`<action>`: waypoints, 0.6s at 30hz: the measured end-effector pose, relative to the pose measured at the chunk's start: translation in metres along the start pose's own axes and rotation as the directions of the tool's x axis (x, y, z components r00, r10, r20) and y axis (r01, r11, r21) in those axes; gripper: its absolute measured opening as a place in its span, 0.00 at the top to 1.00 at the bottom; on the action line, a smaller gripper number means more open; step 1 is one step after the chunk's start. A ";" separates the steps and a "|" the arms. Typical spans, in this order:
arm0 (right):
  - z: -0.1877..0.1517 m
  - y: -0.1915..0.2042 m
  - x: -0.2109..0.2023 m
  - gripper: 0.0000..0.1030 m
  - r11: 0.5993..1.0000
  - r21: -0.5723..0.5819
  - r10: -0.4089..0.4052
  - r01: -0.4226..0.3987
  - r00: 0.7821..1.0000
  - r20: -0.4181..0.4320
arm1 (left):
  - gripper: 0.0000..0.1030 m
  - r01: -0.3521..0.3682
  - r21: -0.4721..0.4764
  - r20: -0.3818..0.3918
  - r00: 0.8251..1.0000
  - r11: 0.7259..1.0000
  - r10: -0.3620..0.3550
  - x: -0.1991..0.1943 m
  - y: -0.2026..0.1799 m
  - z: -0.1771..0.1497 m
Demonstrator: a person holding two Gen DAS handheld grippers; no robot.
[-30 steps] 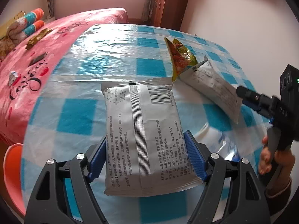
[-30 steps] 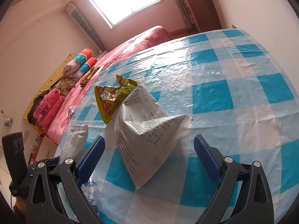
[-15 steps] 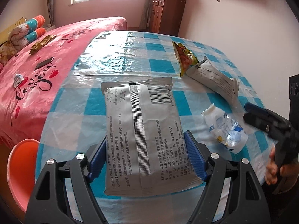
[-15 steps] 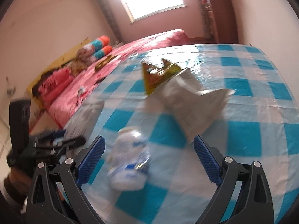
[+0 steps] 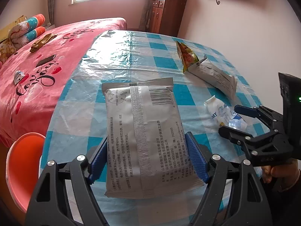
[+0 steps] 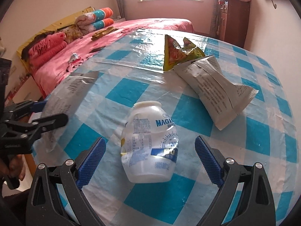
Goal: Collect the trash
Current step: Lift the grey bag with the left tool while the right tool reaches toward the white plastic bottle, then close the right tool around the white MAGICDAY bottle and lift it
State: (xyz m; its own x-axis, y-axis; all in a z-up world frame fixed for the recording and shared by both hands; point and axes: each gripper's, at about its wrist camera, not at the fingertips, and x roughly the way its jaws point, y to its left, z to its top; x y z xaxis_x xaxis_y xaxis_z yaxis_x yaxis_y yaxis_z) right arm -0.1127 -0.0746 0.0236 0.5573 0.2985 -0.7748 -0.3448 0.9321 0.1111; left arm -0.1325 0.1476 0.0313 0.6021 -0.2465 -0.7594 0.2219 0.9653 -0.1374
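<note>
On a checked blue-and-white surface [image 5: 131,60] beside a pink bed [image 5: 47,60], I am partway into gathering the litter. My left hand-held gripper [image 5: 148,160] pinches the near end of a flat grey packet [image 5: 143,124], its blue pads pressed against both edges; the packet's far end looks lifted off the cloth, though I cannot be sure. My right hand-held gripper [image 6: 148,160] is spread wide, its fingers straddling a crushed white plastic bottle [image 6: 150,145] that lies on its side, with clear gaps on both sides, so nothing is gripped there yet. Farther back, a second grey packet [image 6: 216,92] and a torn yellow-green snack wrapper [image 6: 178,52] sit touching each other, untouched by me. An orange bin or basin [image 5: 20,169] shows at the left edge below the surface; I judge it the likely drop point. By my reckoning, one item is in hand, one is about to be taken, two are left, and nothing is visibly binned.
</note>
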 end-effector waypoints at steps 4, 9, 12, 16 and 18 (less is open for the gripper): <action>0.001 -0.002 0.007 0.18 1.000 -0.004 -0.019 0.019 0.999 -0.028 | 0.24 0.002 -0.009 0.010 1.000 1.000 -0.002 -0.005 0.006 -0.003; 0.000 -0.002 0.008 0.18 0.999 -0.003 -0.036 0.036 0.999 -0.034 | 0.24 0.001 -0.023 0.008 1.000 1.000 -0.001 -0.007 0.016 -0.009; 0.000 -0.001 0.009 0.21 0.998 -0.015 -0.061 0.060 0.997 -0.038 | 0.24 0.003 -0.034 0.009 1.000 0.999 -0.003 -0.009 0.023 -0.011; 0.001 0.002 0.009 0.30 0.997 -0.026 -0.079 0.078 0.996 -0.050 | 0.24 -0.004 -0.035 0.016 1.000 0.999 0.005 -0.012 0.028 -0.011; 0.002 0.005 0.007 0.38 0.995 -0.044 -0.091 0.089 0.994 -0.058 | 0.24 -0.010 -0.031 0.025 1.000 0.999 0.011 -0.015 0.031 -0.010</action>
State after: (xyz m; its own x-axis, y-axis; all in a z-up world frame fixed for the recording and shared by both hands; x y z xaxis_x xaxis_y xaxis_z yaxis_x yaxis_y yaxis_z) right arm -0.1090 -0.0672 0.0197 0.5416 0.2000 -0.8165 -0.3268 0.9450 0.0147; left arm -0.1427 0.1818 0.0322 0.6234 -0.2381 -0.7448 0.1920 0.9700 -0.1494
